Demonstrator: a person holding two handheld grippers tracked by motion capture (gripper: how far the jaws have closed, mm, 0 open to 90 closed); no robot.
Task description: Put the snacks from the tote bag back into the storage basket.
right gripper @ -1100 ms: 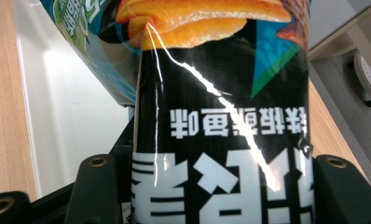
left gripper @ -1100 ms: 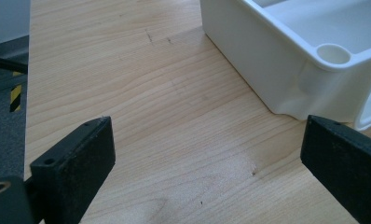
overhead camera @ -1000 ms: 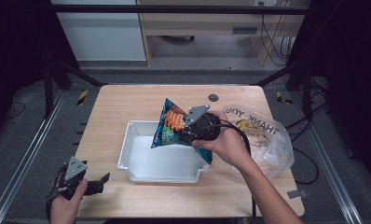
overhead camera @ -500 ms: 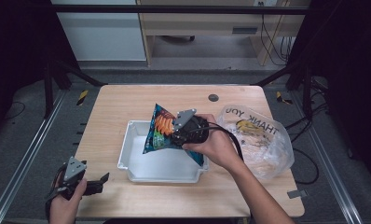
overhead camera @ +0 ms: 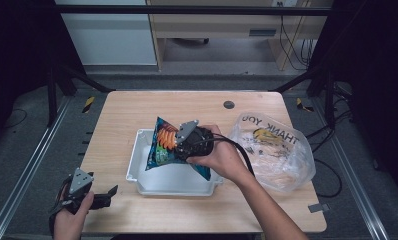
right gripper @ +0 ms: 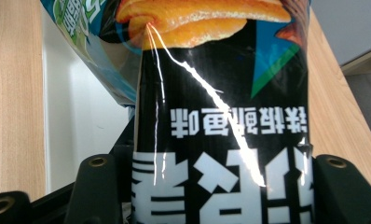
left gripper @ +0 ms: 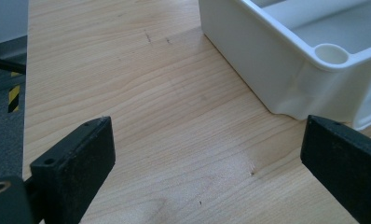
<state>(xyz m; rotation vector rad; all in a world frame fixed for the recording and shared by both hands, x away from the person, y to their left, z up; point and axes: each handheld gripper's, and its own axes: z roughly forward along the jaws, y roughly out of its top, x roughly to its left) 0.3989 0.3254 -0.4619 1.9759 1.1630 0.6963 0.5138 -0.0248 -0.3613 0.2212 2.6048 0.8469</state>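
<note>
Leftward and lower than half a second ago, the blue crinkly foil snack bag printed with orange chips (overhead camera: 163, 145) now hangs over the white rectangular plastic tray (overhead camera: 137, 172) at mid-tabletop, carried by the right tool (overhead camera: 183, 145). Seen from the high view, the right hand (overhead camera: 219, 157) holds that tool clamped on the bag, whose lower corner dips inside the tray. Just right of the tray lies a crumpled clear plastic shopping bag lettered "THANK YOU" (overhead camera: 274, 150). The left tool (overhead camera: 104, 195), held in the left hand (overhead camera: 69, 217), sits at the near left corner of the pale wooden tabletop (overhead camera: 127, 115), well apart from the tray, as it was before.

From the left gripper view, the left tool (left gripper: 207, 158) stands spread wide with nothing between its jaws, low over bare tabletop (left gripper: 127, 93); the tray's rounded corner (left gripper: 286, 65) rises ahead at upper right.

From the right gripper view, the right tool (right gripper: 211, 196) grips the snack bag (right gripper: 221, 107) between both jaws, its white lettering upside down, with the tray's white floor (right gripper: 81, 116) showing below at left.
</note>
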